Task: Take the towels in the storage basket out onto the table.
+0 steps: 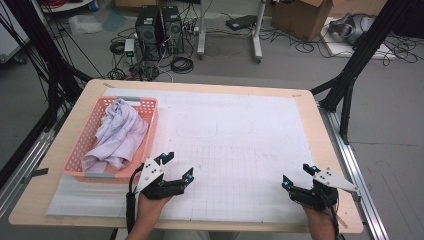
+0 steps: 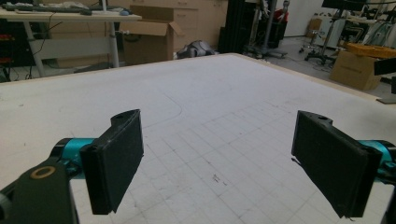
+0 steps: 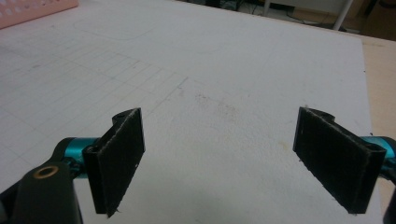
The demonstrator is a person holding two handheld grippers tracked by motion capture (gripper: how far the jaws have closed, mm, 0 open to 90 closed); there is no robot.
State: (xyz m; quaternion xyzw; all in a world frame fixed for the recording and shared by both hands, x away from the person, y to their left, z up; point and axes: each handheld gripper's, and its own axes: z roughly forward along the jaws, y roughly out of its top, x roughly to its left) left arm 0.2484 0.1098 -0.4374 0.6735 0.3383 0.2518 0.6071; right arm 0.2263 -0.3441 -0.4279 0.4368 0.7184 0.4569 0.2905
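While both hands rest at the near edge of the surface (image 1: 300, 107), the left tongs (image 1: 176, 166) and right tongs (image 1: 297, 175) gape wide with nothing between them — likely poised to start. The left tongs sit just beside the pink basket (image 1: 77, 150); the right, well apart. The crumpled pale garment (image 1: 120, 132) lies heaped inside the basket. No readable writing anywhere.
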